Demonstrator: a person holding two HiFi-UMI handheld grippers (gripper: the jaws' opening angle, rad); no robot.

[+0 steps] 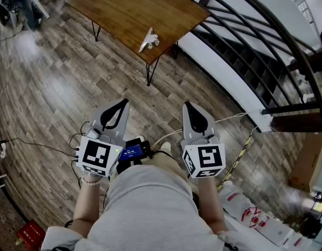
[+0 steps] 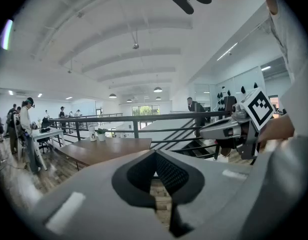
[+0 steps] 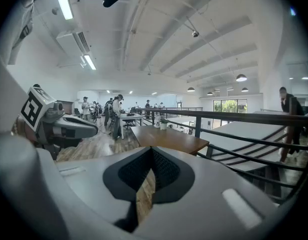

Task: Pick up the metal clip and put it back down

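At the far left, low down, a red box [image 1: 30,234] sits on the wood floor [image 1: 45,88]. A thin black wire [image 1: 40,145] runs over the floor near it. Far off on that side, some people [image 2: 23,119] stand by desks.

Next come the left tongs [image 1: 123,102]. The left gripper view shows the two halves pressed together at the tip, with nothing in them [image 2: 155,156]. They point a little down, over the floor.

Straight ahead, past a stretch of floor, stands the brown table [image 1: 124,9] on thin black legs [image 1: 149,73]. The metal clip [image 1: 149,40] lies on top, near the edge closest to the person and just above one leg. It is shiny and silver. It is well apart from both tongs, and neither one touches it. A little plant pot [image 2: 101,134] stands at the far end of the table.

Between the two tongs, close to the person's body, is a small thing with a blue screen [image 1: 132,151].

Then come the right tongs [image 1: 187,104]. They are squeezed together too, holding nothing [image 3: 151,151]. They sit side by side with the left ones, pointing the same way.

To the right of the table runs a black railing [image 1: 244,41] with stairs going down behind it. A person [image 3: 289,109] is over on that side. A yellow and black strip [image 1: 243,153] lies on the floor by the railing's end. Low at the right are white bags [image 1: 244,205] and a brown cardboard box [image 1: 307,163].
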